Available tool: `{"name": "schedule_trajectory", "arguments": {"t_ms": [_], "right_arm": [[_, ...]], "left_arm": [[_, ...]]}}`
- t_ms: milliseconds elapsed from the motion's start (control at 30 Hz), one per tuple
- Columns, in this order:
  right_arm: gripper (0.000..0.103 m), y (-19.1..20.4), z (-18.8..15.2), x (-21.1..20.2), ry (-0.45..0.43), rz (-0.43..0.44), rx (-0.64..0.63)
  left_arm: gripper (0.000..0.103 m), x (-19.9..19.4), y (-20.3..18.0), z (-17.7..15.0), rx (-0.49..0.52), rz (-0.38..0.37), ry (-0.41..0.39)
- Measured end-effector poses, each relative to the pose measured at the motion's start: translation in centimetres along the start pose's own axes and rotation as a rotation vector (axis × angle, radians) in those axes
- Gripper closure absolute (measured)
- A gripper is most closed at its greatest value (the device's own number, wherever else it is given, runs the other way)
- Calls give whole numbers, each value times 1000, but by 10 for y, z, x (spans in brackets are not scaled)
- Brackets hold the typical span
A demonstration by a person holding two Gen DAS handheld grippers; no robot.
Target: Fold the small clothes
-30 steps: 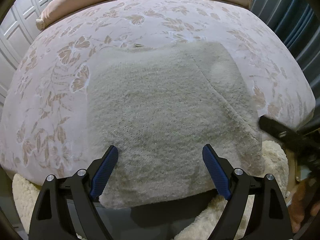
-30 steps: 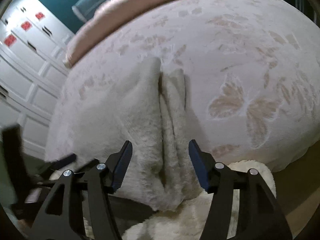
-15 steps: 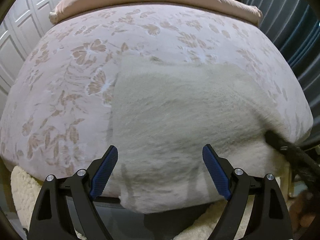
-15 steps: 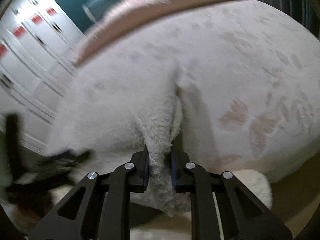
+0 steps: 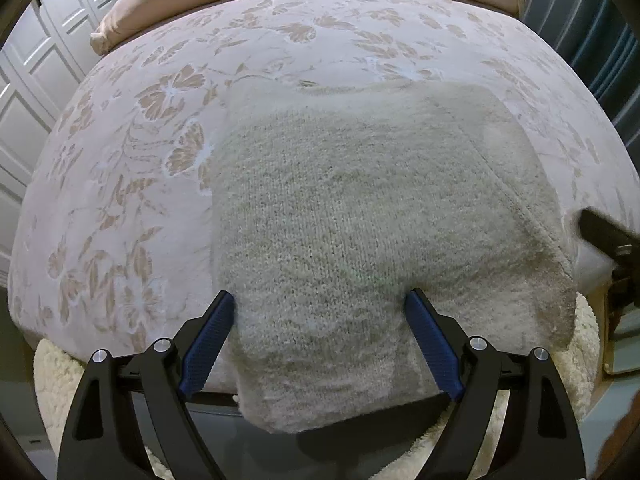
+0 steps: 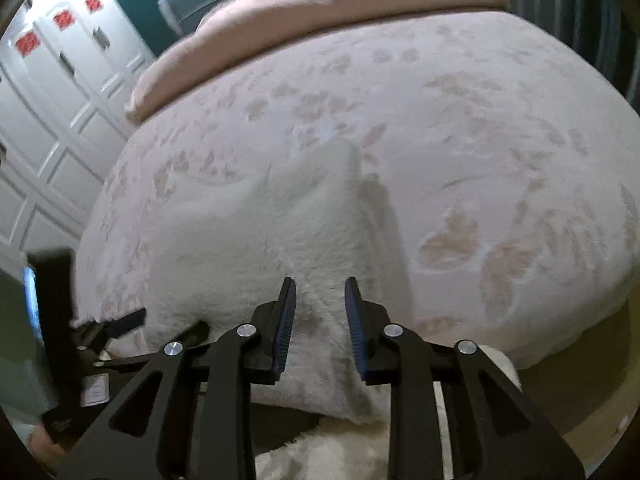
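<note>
Centrally in the left wrist view, the cream knit sweater [image 5: 360,220] lies on the floral bedspread [image 5: 132,160], its lower hem hanging over the bed's near edge at the bottom of the frame. Left gripper [image 5: 320,344] is spread wide, its blue fingers [image 5: 206,344] flanking the hem. Right gripper [image 6: 320,320], at lower centre, stands partly parted around a sweater fold [image 6: 320,260], not pinching it. A pink duvet [image 6: 320,12] crosses the top.
</note>
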State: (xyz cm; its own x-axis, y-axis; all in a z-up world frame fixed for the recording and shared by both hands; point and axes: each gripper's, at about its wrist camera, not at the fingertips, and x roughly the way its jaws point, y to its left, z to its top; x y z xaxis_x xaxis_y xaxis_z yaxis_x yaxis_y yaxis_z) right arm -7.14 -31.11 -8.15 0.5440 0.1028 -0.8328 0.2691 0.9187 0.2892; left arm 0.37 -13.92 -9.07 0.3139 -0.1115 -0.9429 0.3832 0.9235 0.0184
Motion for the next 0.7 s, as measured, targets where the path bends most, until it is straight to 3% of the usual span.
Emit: {"name": "schedule_trajectory", "arguments": {"t_ms": [67,100,267,400,533,600,667,700], "right_arm": [[83,-3,-7,44,113,-55,-27],[83,1,-7,55,122,-72,-24],[83,11,4,25,61,-54,-18],[83,7,-9,56,135,-97,-43],[82,16,-3,44,105,-111,-64],[72,14,2,28,59,-84,-44],[41,8,2,18,24,-82,-17],[37,2,2,13,3,-80,4]], "left_arm": [[18,0,0,0,3,2,0],[18,1,0,0,6,1,2],[16,2,-3,0,2,17,-1],[14,5,-6,-1,9,28,-3],[14,6,-7,-3,24,43,-10],[14,4,-2,-3,4,23,-4],[14,1,5,-1,-35,-2,5],[14,0,7,-1,-48,-8,8]]}}
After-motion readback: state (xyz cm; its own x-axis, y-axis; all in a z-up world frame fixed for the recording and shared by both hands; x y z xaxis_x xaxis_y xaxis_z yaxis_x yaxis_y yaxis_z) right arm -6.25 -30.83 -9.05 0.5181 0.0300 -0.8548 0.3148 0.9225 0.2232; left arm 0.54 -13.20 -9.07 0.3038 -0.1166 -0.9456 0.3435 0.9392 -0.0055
